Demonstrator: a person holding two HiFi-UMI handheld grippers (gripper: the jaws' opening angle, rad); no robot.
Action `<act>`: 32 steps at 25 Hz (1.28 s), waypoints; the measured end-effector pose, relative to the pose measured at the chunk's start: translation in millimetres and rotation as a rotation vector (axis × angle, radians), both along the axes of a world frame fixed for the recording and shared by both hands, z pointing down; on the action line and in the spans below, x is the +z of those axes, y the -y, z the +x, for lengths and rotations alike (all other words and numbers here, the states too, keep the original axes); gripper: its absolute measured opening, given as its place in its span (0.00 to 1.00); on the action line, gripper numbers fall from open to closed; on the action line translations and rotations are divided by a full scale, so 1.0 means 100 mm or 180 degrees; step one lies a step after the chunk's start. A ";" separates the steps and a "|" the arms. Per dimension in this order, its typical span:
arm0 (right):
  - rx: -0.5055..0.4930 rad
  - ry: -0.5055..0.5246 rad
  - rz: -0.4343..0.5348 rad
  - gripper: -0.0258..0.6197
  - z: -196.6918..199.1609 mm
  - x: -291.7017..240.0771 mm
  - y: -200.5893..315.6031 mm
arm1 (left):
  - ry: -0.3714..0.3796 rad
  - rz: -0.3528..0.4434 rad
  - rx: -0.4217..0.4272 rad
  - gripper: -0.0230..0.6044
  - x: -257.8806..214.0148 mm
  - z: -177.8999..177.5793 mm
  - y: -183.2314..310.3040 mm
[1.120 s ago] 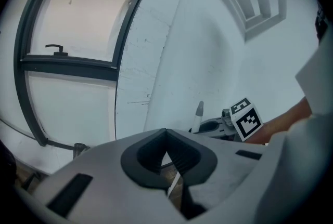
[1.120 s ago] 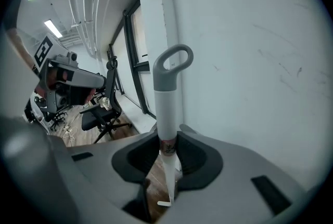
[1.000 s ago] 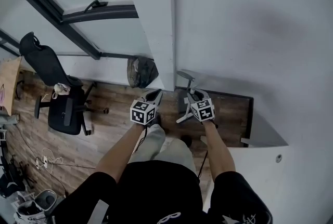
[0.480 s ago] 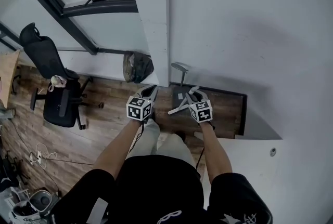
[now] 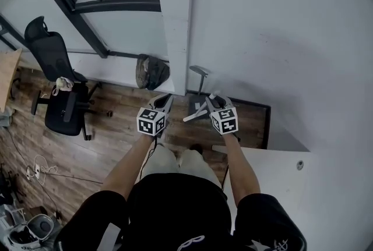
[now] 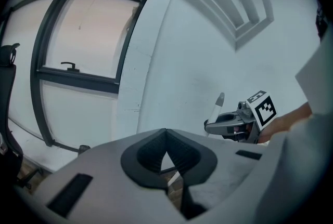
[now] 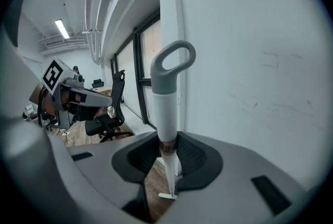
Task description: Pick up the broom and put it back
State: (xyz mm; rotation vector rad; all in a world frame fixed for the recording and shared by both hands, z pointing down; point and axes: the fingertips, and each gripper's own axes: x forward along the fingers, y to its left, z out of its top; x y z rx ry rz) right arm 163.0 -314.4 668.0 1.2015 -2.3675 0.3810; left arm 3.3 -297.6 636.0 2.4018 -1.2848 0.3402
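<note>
The broom is a white pole [image 7: 167, 108] topped by a grey loop handle [image 7: 174, 62]. My right gripper [image 7: 167, 147] is shut on the pole just below the grey part and holds it roughly upright beside the white wall. In the head view the right gripper [image 5: 208, 102] is right of centre, with the loop handle [image 5: 198, 71] above it and the pole [image 5: 193, 116] slanting down-left. The broom's head is out of sight. My left gripper [image 5: 168, 99] hovers to the left, apart from the broom. In its own view the left gripper [image 6: 165, 158] has its jaws together on nothing.
A black office chair [image 5: 58, 101] stands on the wood floor at left. A dark bag [image 5: 151, 71] lies at the foot of the white column [image 5: 175, 23]. A dark floor patch [image 5: 252, 119] borders the wall at right, with a white surface [image 5: 274, 168] below it. Cables [image 5: 41, 171] trail at lower left.
Both grippers have moved up in the head view, toward the wall. The broom pole has stayed in the right gripper and moved with it. The left gripper has stayed empty.
</note>
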 end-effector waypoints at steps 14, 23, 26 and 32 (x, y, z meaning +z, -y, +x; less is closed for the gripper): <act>0.0451 0.0095 0.0457 0.22 -0.22 -1.30 -0.49 | -0.0074 0.0336 0.0151 0.07 -0.71 -0.70 -0.56; 0.0487 0.0092 0.0539 0.22 -0.30 -1.75 -0.96 | -0.0156 0.0446 0.0147 0.07 -0.94 -0.85 -0.93; 0.0515 0.0119 0.0544 0.22 -0.33 -1.83 -1.12 | -0.0137 0.0467 0.0151 0.07 -0.99 -0.90 -1.03; 0.0519 0.0159 0.0558 0.22 -0.34 -1.89 -1.32 | -0.0179 0.0515 0.0116 0.07 -1.06 -0.85 -1.20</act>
